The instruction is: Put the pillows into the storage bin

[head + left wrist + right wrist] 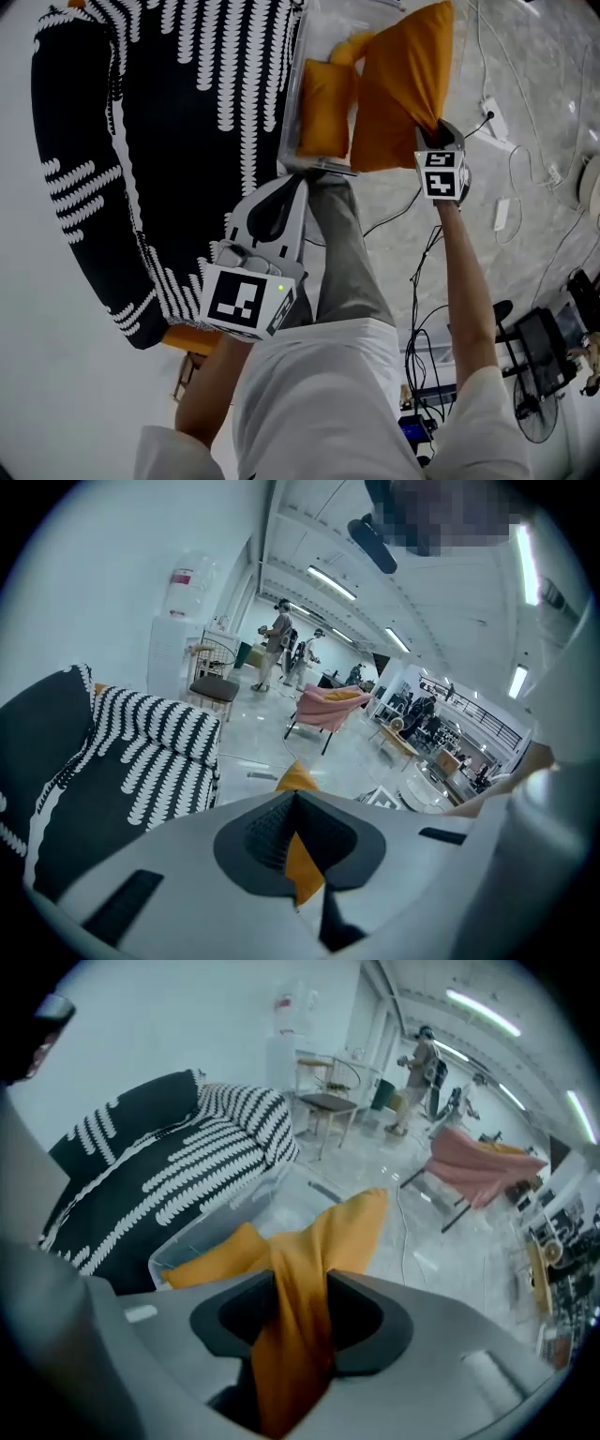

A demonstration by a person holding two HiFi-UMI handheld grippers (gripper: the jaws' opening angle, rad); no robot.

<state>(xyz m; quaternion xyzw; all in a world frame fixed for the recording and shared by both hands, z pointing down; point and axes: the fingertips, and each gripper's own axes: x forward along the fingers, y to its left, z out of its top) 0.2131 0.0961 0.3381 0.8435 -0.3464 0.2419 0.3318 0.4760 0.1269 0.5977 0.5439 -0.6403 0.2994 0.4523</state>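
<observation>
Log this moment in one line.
right gripper: jaws shut on orange pillow | pillow: over bin | bin: second pillow inside | left gripper: jaws together

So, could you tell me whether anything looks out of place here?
Only the orange pillow in the right tool: it is pinched by one bunched corner over the storage bin, not yet lying flat beside the pillow inside.

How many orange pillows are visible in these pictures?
2. One pillow lies inside the storage bin; the other pillow hangs from the right gripper over the bin. An orange patch under the patterned cushion may be a third.
</observation>
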